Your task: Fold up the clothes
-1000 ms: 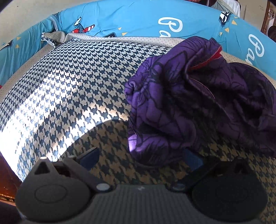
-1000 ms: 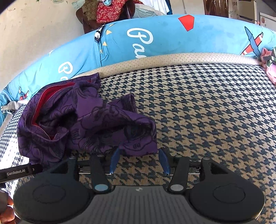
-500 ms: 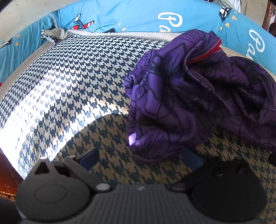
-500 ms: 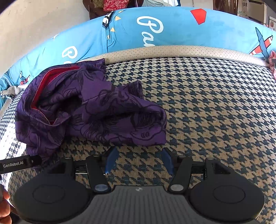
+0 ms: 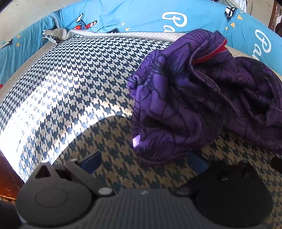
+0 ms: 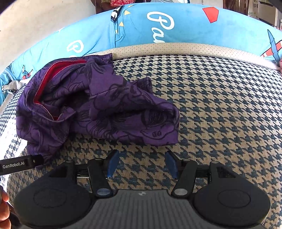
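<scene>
From the left wrist we see the left hand-held gripper with its blue pads spread wide, the near hem of the crumpled purple garment lying between them, unpinched. The garment sits on the houndstooth bed cover, close to the far edge where the blue bedding rises. Toward the bed's far left corner the cover lies bare and sunlit.

From the right wrist we see the right hand-held gripper, its jaws having just been opening, pads apart over bare cover with nothing between them. The garment's near edge lies just beyond its pads. The cover runs bare to the far edge.
</scene>
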Motion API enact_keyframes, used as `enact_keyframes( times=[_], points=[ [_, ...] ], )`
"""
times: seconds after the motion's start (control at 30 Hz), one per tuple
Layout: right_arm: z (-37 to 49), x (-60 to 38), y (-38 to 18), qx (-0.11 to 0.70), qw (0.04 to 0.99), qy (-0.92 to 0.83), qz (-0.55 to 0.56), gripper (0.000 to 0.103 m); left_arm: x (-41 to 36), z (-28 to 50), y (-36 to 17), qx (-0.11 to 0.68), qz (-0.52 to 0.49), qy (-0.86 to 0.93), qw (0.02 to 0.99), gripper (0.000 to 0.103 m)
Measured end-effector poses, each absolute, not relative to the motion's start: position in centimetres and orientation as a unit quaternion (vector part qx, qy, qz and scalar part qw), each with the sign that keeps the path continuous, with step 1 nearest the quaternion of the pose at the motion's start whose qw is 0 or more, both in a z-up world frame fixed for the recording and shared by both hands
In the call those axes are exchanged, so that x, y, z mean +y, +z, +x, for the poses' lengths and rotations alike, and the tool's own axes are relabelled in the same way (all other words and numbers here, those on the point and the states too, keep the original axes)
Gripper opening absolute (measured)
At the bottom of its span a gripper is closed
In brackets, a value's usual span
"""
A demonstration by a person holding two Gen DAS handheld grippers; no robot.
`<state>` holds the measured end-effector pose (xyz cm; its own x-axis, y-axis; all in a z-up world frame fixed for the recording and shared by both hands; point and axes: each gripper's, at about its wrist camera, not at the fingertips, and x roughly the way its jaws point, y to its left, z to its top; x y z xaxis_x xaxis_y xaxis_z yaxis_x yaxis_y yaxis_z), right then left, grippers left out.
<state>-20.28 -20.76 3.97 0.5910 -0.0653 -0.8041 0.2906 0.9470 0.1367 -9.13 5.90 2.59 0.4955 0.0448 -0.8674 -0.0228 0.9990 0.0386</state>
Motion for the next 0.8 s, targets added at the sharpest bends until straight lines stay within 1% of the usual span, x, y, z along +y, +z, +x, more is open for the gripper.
enact_keyframes(
  times=[0.67, 0.8],
  points=[
    [-20.16, -20.57, 3.78, 0.442, 0.883, -0.102, 0.123, 0.057, 5.92, -9.27, 2.72, 0.496, 0.016, 0.023, 0.868, 0.103],
    [-20.13, -20.54, 3.76, 0.440, 0.883, -0.101, 0.125, 0.057, 5.77, -9.36, 3.05, 0.485, 0.020, 0.020, 0.874, 0.103]
  ],
)
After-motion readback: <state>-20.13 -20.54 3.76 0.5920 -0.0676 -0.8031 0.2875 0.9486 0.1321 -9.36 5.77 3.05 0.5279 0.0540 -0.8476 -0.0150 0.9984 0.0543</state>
